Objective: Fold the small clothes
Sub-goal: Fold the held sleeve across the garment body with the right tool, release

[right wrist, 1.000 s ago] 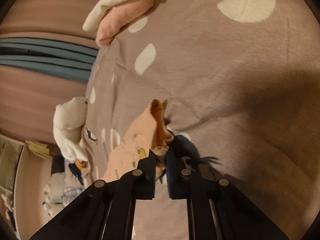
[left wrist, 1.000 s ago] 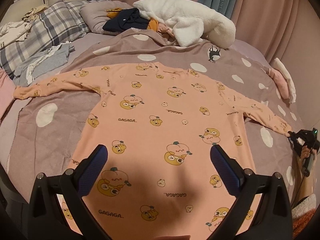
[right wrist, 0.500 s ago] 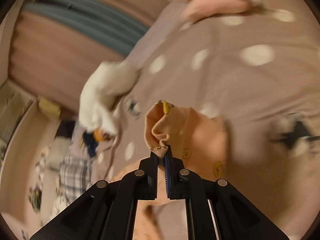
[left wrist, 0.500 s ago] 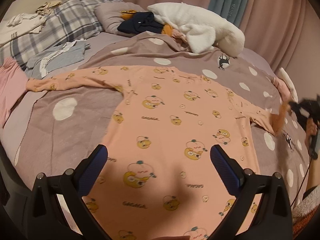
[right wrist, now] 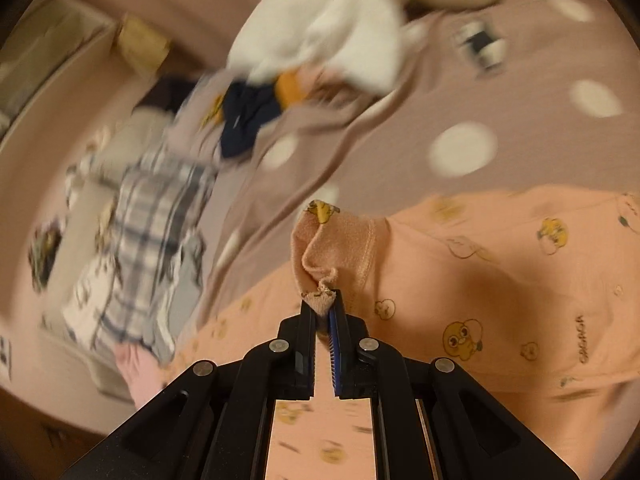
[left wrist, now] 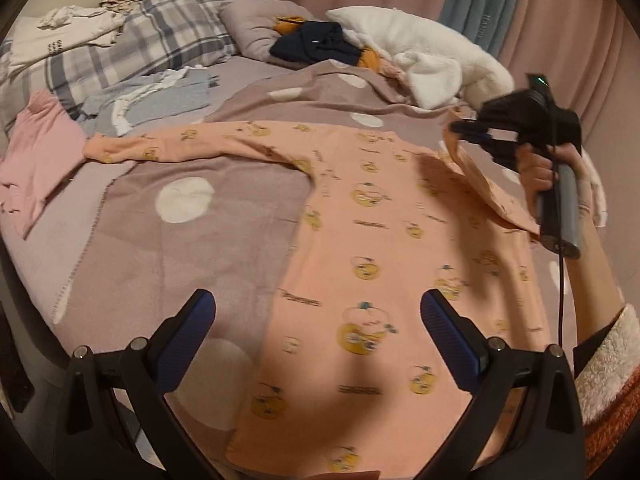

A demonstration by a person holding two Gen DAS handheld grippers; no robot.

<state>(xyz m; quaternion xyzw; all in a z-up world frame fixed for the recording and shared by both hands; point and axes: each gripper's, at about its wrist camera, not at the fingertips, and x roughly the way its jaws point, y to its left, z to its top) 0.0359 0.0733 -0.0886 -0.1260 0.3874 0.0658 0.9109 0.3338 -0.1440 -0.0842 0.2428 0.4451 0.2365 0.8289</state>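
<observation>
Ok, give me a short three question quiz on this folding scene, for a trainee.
1. True or false: the right gripper is shut on the cuff of the peach shirt.
2. The jaws of the left gripper are: A) wide open, holding nothing; B) shut on the hem; C) shut on the collar.
3. Fill in: the shirt's other sleeve lies flat on the ___ blanket.

Key: 1 true; 2 A; 3 dotted.
</observation>
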